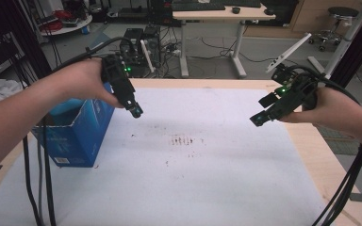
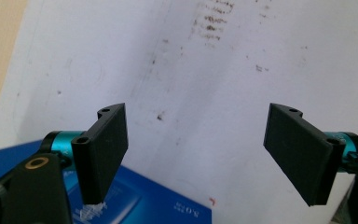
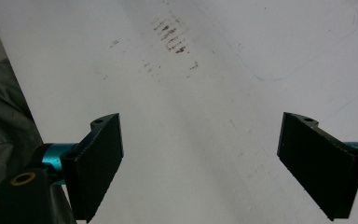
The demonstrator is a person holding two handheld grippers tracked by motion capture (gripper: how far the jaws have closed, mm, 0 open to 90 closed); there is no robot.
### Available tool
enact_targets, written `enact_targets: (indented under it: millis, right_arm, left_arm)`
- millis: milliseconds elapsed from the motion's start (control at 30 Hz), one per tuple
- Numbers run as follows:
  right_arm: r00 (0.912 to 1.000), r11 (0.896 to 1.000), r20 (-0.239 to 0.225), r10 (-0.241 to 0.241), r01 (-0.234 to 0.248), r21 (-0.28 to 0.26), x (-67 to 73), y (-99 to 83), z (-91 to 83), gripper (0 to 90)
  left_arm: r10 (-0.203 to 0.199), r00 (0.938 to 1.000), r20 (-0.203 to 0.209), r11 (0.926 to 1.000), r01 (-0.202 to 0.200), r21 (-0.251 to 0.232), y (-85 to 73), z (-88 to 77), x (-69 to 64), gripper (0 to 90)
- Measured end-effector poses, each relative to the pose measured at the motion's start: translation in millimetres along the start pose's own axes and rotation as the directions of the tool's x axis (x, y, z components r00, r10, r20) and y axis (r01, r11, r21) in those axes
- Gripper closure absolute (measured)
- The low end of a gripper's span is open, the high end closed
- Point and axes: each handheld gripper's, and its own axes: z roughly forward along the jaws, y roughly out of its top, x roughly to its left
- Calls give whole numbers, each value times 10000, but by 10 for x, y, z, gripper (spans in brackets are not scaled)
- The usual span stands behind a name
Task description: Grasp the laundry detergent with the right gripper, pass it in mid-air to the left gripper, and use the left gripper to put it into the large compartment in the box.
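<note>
Left gripper (image 1: 135, 111) jaws standing wide, gripping nothing, hovering just right of blue box (image 1: 75, 136). Right gripper (image 1: 259, 118) jaws also wide apart and empty, waiting well right of box, above white sheet (image 1: 207, 179). Likely step: approaching box; next, left jaws aligning over box wall.

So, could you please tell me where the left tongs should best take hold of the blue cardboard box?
Probably the top edge of the blue cardboard box wall nearest the left tongs, coming from above: the box stands upright with its top open, so that thin wall should fit between the open jaws.
</note>
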Motion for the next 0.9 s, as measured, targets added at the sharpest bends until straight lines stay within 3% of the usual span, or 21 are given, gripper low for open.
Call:
enact_targets:
  millis: [267,900]
  right_arm:
    - [9993,9993,68,-363,363,-9,21,36,33,138]
    - [9973,9969,25,-738,737,264,50,83,124,138]
  left_arm:
    - [203,9997,103,9997,-205,135,108,151,-39,220]
    - [125,9997,198,9998,-128,161,57,313,-71,219]
